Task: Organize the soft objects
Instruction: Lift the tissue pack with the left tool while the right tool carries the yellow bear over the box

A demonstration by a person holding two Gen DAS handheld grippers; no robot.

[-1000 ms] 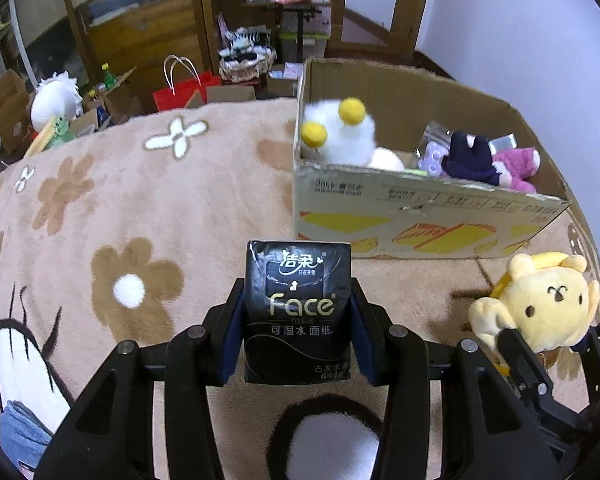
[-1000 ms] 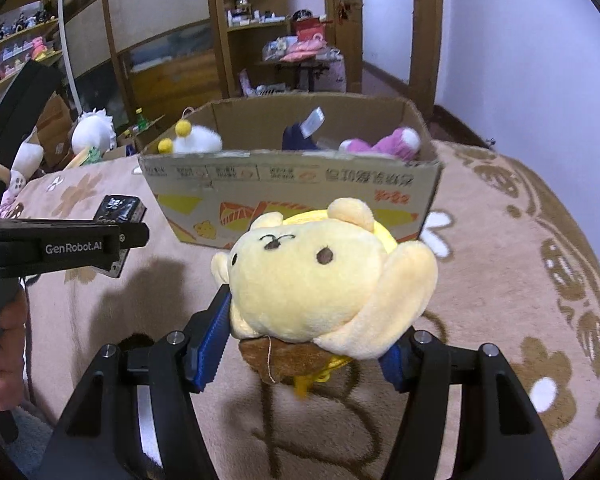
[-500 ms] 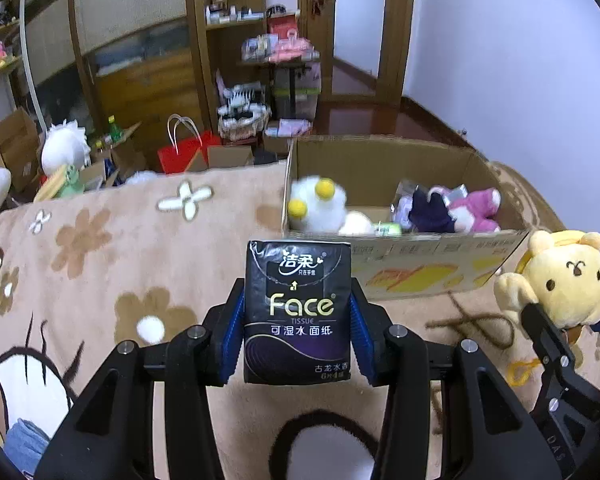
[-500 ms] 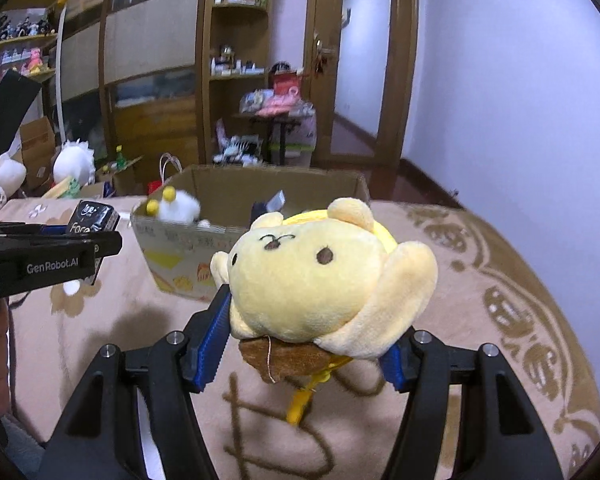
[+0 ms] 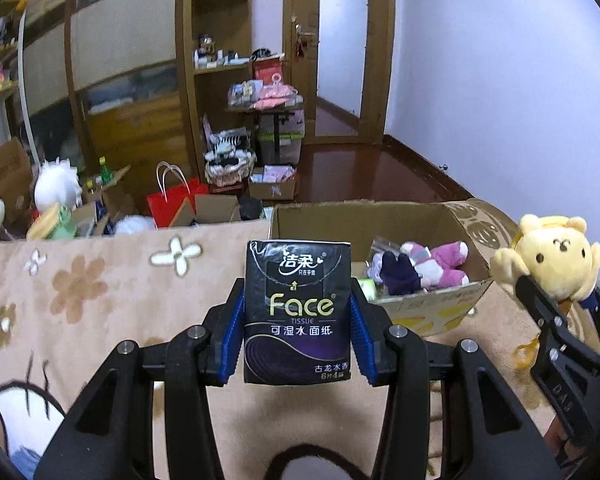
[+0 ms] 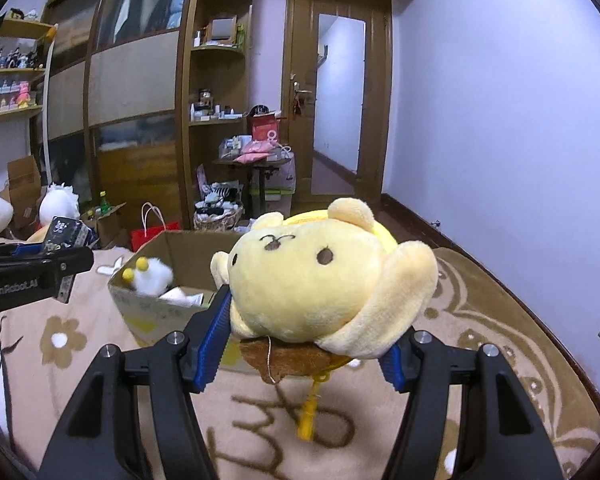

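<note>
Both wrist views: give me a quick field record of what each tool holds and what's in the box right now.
left tool: shut on tissue pack, pack upright, label facing camera
right tool: shut on yellow plush, lying on its side
box: open cardboard, on the flowered blanket, ahead of both tools
box contents: purple plush, dark plush, white plush with yellow balls
items placed: neither held item is in the box yet
</note>
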